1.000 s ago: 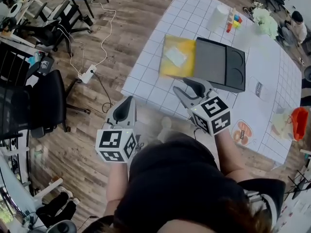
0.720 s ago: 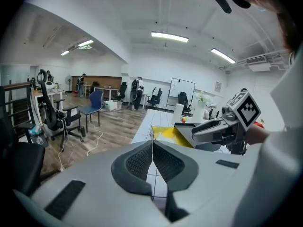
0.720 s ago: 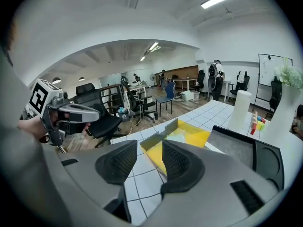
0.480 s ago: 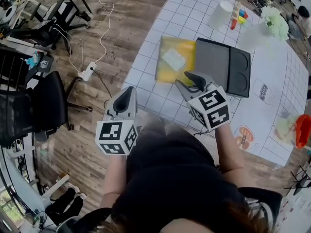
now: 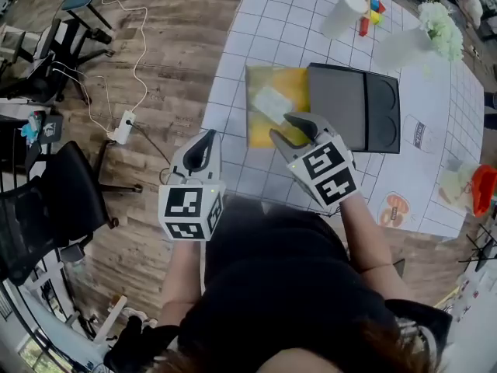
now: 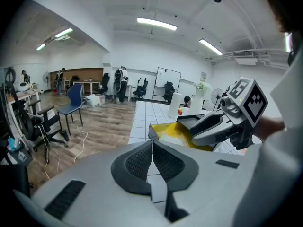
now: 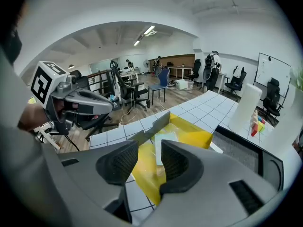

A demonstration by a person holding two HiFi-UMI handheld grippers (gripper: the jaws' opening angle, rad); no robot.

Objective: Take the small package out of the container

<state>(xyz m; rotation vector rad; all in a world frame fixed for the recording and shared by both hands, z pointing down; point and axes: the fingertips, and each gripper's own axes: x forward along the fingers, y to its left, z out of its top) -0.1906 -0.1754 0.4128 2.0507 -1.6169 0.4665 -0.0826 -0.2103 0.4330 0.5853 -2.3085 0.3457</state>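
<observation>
An open container with a yellow lining (image 5: 264, 127) lies near the left edge of the white gridded table (image 5: 256, 22). A small flat white package (image 5: 272, 103) rests inside it, also seen ahead of the right jaws as the package (image 7: 163, 143). My right gripper (image 5: 293, 129) hovers over the container's near side, just short of the package, jaws open with nothing between them. My left gripper (image 5: 200, 150) hangs off the table's left corner over the wooden floor, its jaws shut and empty (image 6: 152, 162). The right gripper (image 6: 208, 126) shows in the left gripper view above the yellow container (image 6: 173, 131).
A black tray (image 5: 353, 107) adjoins the container's right side. A white cylinder (image 5: 344, 14), coloured blocks (image 5: 373, 12) and white flowers (image 5: 439, 29) stand at the far end. An orange object (image 5: 481, 189) sits at the right edge. Office chairs (image 5: 46, 200) and a power strip (image 5: 122, 124) are on the floor to the left.
The right gripper has moved forward from the table's near edge to over the container's near side. The left gripper stayed off the table's corner. The head view has shifted.
</observation>
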